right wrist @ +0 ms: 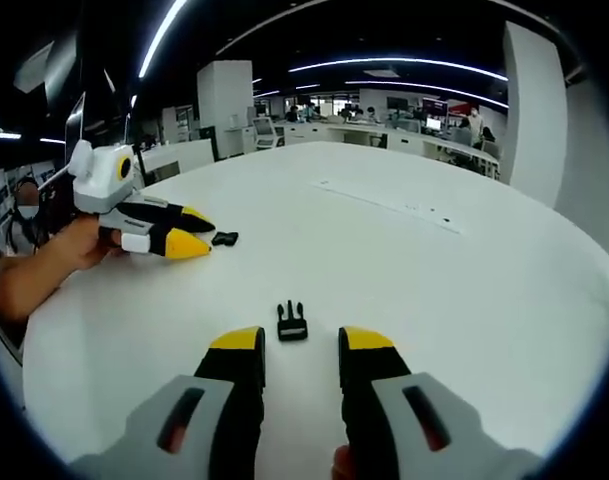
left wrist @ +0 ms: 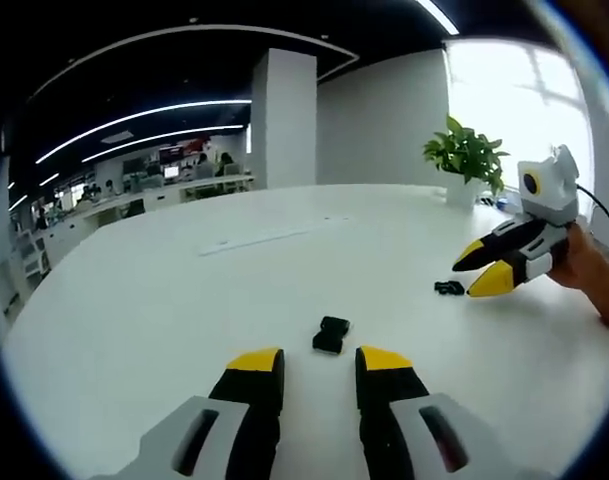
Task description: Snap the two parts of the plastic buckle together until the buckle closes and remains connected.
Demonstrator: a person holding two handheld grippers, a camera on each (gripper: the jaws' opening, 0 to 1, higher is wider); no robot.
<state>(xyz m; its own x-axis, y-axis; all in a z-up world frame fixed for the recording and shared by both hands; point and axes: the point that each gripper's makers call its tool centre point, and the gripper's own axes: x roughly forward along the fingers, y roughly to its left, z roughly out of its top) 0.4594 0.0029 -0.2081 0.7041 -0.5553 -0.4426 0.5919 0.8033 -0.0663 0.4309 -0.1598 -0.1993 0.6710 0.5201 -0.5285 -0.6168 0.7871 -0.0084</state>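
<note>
Both claws, the left gripper (left wrist: 319,362) and the right gripper (right wrist: 301,340), are wide and hold nothing, so either could bump its small buckle piece, the socket half (left wrist: 330,334) or the pronged half (right wrist: 292,321), and make it slide away on the smooth white table (left wrist: 284,290).

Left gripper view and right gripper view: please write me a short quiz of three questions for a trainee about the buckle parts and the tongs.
1. True or false: the two black plastic buckle parts, near part and far part, are already snapped together.
2. Choose one. In the right gripper view, the pronged black plastic part is:
A) held in the right tongs
B) lying on the white round table, just ahead of the right tongs
C) stacked on the other part
3. Short answer: are the left tongs open or shut?

Key: 1 false, they lie apart; 2 B; 3 open.
</note>
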